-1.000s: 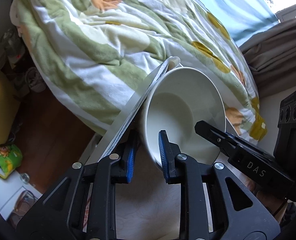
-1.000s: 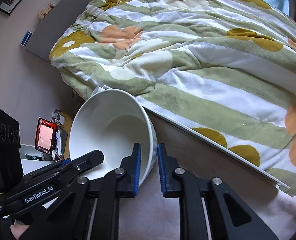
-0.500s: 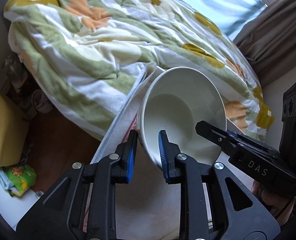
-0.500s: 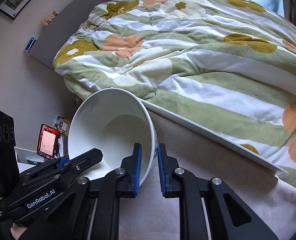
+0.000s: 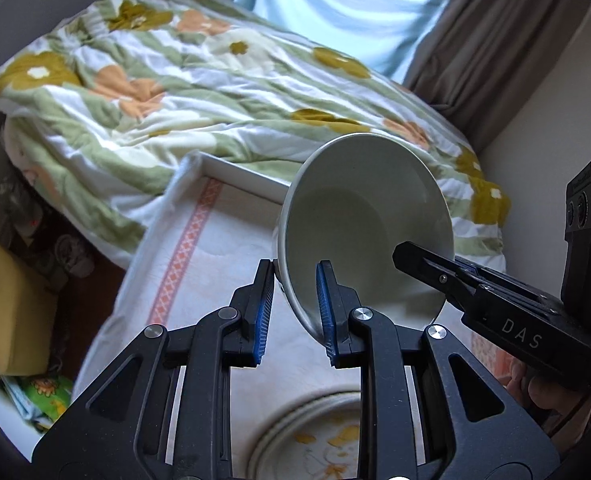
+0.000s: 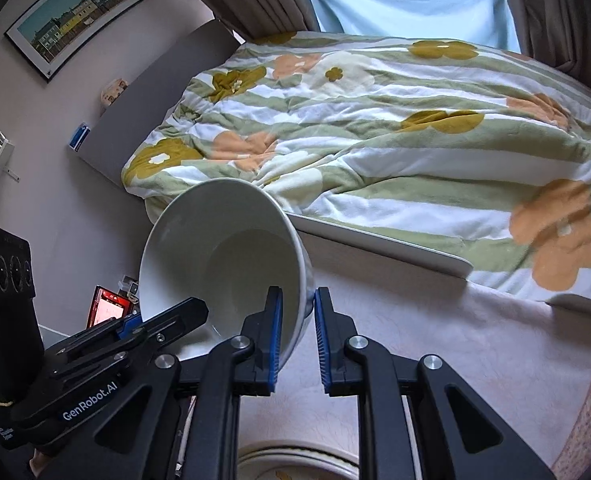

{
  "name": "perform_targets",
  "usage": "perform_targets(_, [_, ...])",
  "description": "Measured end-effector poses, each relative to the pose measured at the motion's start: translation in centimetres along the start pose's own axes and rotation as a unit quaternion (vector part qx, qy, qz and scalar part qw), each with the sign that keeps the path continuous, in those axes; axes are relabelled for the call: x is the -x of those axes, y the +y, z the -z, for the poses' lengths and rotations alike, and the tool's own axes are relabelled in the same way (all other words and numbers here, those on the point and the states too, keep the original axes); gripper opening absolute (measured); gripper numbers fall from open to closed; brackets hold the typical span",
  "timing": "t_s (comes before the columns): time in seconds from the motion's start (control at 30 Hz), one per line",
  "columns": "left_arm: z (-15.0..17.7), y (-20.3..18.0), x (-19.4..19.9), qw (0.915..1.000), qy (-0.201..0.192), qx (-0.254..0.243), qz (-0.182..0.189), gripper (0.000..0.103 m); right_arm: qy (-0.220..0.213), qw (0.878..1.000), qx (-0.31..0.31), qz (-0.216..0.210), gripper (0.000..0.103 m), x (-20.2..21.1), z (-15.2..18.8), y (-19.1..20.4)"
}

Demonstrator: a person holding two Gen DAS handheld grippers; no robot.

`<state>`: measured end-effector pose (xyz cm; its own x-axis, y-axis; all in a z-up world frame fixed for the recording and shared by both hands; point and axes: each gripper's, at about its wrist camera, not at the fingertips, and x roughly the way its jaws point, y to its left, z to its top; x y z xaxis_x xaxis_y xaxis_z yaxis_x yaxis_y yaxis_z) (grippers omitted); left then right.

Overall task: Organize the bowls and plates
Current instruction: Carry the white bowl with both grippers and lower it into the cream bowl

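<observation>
A white bowl (image 5: 359,216) is held in the air, tilted, its mouth toward the cameras. My left gripper (image 5: 293,312) is shut on its left rim. My right gripper (image 6: 297,340) is shut on its right rim; the bowl shows in the right wrist view (image 6: 223,256) too. Each gripper shows in the other's view: the right one (image 5: 475,292) and the left one (image 6: 135,340). Below the bowl a plate with yellow flowers (image 5: 315,440) lies on the table, also at the bottom of the right wrist view (image 6: 295,460).
The table (image 5: 199,264) has a pale cloth with an orange band. A bed with a flowered green blanket (image 6: 395,128) stands just beyond its far edge. Curtains (image 5: 495,40) hang behind. A yellow box (image 5: 11,308) and clutter sit left of the table.
Both grippers have lifted and tipped upward with the bowl. More of the room and the table top shows, and the flowered plate has come into view below.
</observation>
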<state>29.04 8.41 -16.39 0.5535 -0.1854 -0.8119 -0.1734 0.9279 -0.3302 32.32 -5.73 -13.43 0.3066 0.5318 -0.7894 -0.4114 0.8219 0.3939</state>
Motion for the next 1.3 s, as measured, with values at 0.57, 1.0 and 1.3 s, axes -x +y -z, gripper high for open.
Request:
perform_targets(0.57, [12.6,-19.5,4.4,0.9889,0.037,-0.108,0.095,0.019,-0.068,0.989,-0.098,0.087,0.015,18.6,13.4,-10.4])
perform_targets(1.0, [21.4,-27.6,0.5,0.9717,0.132,-0.161,0.112,0.019,-0.047,0.974,-0.184,0.126,0.015,22.1,22.4,-17.1])
perform_targets(1.3, [22.7,-27.7,-2.8,0.9622,0.180,-0.180,0.096,0.019,-0.024,0.967,-0.223,0.121,0.015,21.0,25.4,-19.7])
